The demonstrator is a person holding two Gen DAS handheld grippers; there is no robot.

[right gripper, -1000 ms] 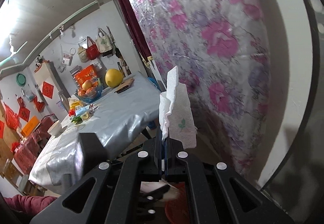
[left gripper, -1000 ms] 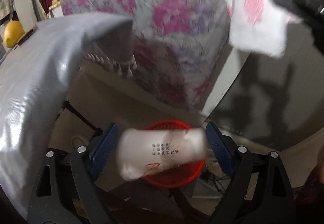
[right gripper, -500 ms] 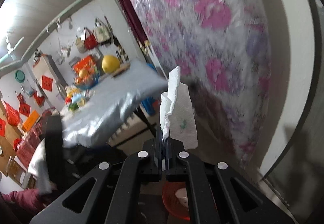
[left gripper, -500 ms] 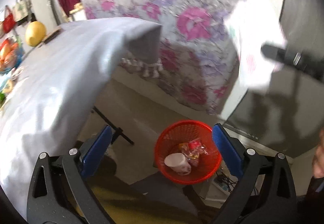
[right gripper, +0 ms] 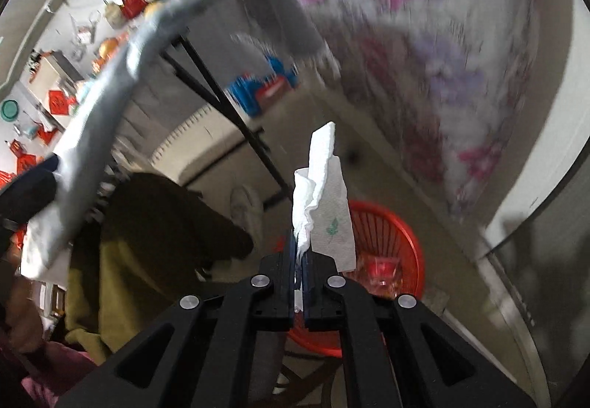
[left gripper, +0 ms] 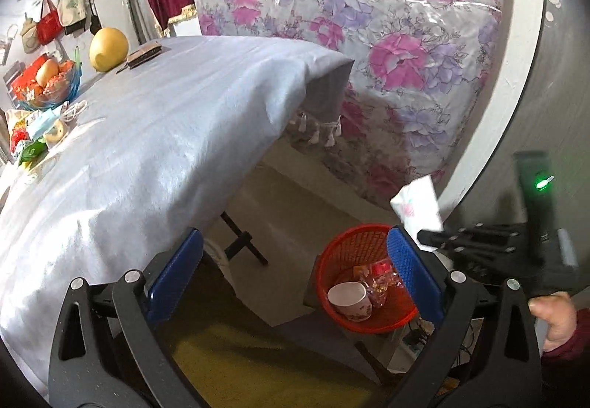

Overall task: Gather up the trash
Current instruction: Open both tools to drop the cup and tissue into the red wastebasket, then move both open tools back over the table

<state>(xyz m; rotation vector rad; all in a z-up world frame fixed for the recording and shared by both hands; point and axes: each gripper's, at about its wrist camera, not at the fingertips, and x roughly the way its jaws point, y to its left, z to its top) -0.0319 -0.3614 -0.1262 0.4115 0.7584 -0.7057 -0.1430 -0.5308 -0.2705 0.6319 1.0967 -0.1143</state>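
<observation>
A room hung with a flowered plastic sheet point(left gripper: 368, 13), a cloth-covered table point(left gripper: 147, 157) along one side: beside the table's corner a red mesh basket point(left gripper: 354, 249) stands on the floor, already holding a paper cup point(left gripper: 348, 299) and a crinkled red wrapper point(left gripper: 379, 279). The left gripper point(left gripper: 293, 271) hangs above it with jaws wide apart and nothing between them, its delivery apparently done. The right gripper point(right gripper: 299, 253), a hand point(left gripper: 556, 319) at its grip, points down toward the basket; its jaws have just been opening slightly, yet the pads are clamped on a white paper napkin point(right gripper: 324, 201). The napkin is crumpled, printed with a small green leaf, and stands upright over the basket's near rim. The drop appears to be next: it calls for a wider release squarely above the opening, since light paper may drift.
</observation>
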